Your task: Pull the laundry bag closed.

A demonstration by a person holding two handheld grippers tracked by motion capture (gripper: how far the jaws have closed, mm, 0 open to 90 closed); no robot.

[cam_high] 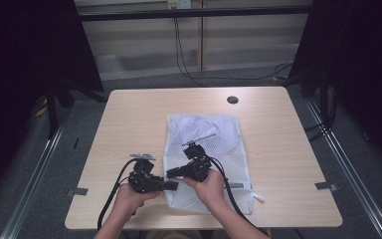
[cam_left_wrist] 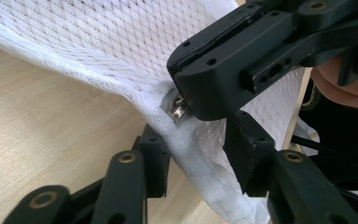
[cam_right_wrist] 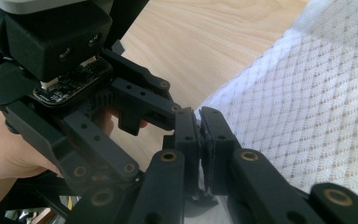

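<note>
A white mesh laundry bag (cam_high: 206, 159) lay flat on the wooden table (cam_high: 129, 114), about in the middle between the left and right edges and reaching from the centre toward the near edge, where a person's two hands held the grippers at its near left corner. The right gripper (cam_high: 171, 174) pointed to the left across that corner; in the right gripper view its jaws stood closed together, with the edge of the bag (cam_right_wrist: 307, 116) pinched between the pads. In the left gripper view the tip of this gripper (cam_left_wrist: 191, 100) sat right at a small metal zipper pull (cam_left_wrist: 177, 109) on the thick hem of the bag (cam_left_wrist: 98, 46), and the pull touched it. The left gripper (cam_high: 174, 185) came from the left side and pointed to the right, very close to the other one. Its jaws were partly open, one on each side of the hem (cam_left_wrist: 196, 154), just below the zipper pull; whether the pads already pressed on the cloth I cannot tell. Near the far edge of the table there was a small dark round hole (cam_high: 233, 99), well apart from the bag.
</note>
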